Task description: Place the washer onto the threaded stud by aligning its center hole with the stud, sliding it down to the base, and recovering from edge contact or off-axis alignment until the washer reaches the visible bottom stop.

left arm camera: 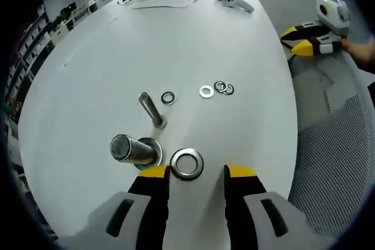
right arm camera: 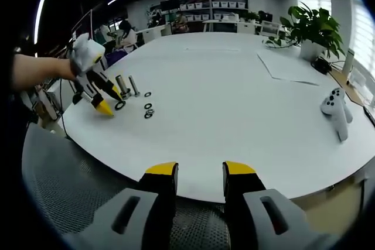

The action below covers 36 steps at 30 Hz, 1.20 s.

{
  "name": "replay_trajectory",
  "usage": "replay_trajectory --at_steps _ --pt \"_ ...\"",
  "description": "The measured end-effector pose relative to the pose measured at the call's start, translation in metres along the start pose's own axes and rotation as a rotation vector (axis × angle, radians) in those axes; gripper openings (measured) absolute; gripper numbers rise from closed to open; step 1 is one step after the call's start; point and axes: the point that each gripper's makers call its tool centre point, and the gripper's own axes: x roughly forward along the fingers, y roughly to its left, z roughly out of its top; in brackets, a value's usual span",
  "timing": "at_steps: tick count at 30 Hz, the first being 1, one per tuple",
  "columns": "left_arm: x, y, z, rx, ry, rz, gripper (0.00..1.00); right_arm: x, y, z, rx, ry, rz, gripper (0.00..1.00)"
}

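Washer [left arm camera: 187, 163] – flat on table [left arm camera: 193, 39], between left gripper [left arm camera: 197, 172] fingers | fingers wide, not touching | stud [left arm camera: 136, 150] just beside

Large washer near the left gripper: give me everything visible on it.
The large washer is a shiny silver metal ring with a wide round center hole. It lies flat on the white table, just beyond and between the yellow-tipped fingers of the left gripper, which is open and not gripping it. The thick stud stands right beside it. Whether washer and stud base touch can't be told. It is not on any stud yet.
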Motion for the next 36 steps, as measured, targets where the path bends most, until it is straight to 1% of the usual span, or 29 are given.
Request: replay_trajectory --at_steps 2,4,6,7,8,9,11,22,25,32,33,35,36 --pt "0.0002 -0.0001 0.0002 0.008 0.005 0.002 0.35 0.0000 0.0000 0.0001 0.001 -0.001 0.000 0.33" --pt "0.0007 0.0013 -0.0005 0.038 0.017 0.012 0.33 0.0000 0.0000 0.0002 0.001 -0.003 0.001 0.33" --pt "0.0010 0.0039 -0.0013 0.081 0.033 0.032 0.29 0.0000 -0.0001 0.0001 0.001 -0.002 0.001 0.33" --pt "0.0005 0.0071 -0.0022 0.137 0.047 0.049 0.28 0.0001 -0.0001 0.0001 0.001 -0.002 0.002 0.33" --pt "0.0013 0.0021 -0.0014 0.101 0.041 0.030 0.28 0.0002 -0.0001 0.0001 0.001 -0.002 0.002 0.33" --pt "0.0012 0.0036 -0.0008 0.096 0.047 0.033 0.28 0.0003 -0.0001 -0.0001 0.000 -0.001 0.003 0.33" --pt "0.0013 0.0036 -0.0009 0.113 0.053 0.031 0.28 0.0004 0.0000 -0.0003 0.000 -0.001 0.003 0.33" --pt "0.0018 0.0034 0.0000 0.134 0.075 0.023 0.28 0.0004 0.0003 -0.0005 -0.001 0.000 0.007 0.33" --pt "0.0026 0.0031 0.0007 0.143 0.092 0.020 0.28 0.0006 0.0003 -0.0007 -0.001 0.001 0.008 0.33" --pt "0.0036 0.0016 0.0020 0.183 0.158 0.005 0.27 0.0006 -0.0001 -0.0010 -0.001 0.002 0.007 0.33" --pt "0.0036 0.0016 0.0019 0.189 0.162 0.003 0.27 0.0006 -0.0001 -0.0009 -0.001 0.001 0.007 0.33" --pt "0.0040 0.0015 0.0034 0.191 0.158 0.007 0.21 0.0005 -0.0001 -0.0007 -0.001 0.000 0.007 0.33" --pt "0.0038 0.0008 0.0035 0.191 0.160 0.005 0.21 0.0005 -0.0001 -0.0006 -0.001 0.000 0.007 0.33"
